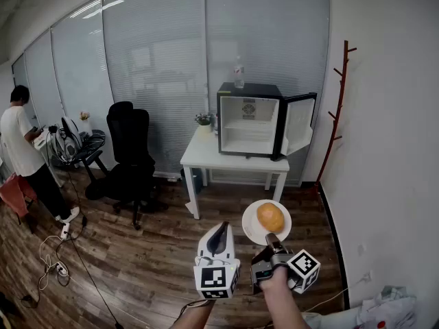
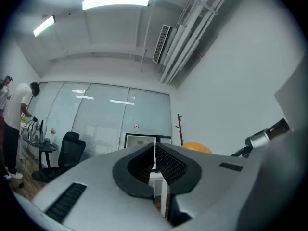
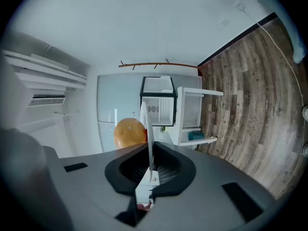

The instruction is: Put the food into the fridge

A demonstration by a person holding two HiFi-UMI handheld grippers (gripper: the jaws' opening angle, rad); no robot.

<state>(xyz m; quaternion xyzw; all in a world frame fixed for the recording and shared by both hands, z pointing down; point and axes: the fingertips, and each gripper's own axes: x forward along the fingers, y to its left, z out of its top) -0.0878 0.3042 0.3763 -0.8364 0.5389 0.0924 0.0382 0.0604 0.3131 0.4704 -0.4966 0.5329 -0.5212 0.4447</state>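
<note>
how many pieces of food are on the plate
1: an orange fruit lies on the white plate, which the right gripper holds by its rim. Nothing else shows on it.

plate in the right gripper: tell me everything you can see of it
The plate is white, round, plain and shallow, ceramic or plastic by its look. It is held about level in mid-air. The right gripper is shut on its near rim; in the right gripper view that rim shows edge-on as a thin white line between the jaws. One round orange food item sits near its middle. Nothing else touches it.
</note>
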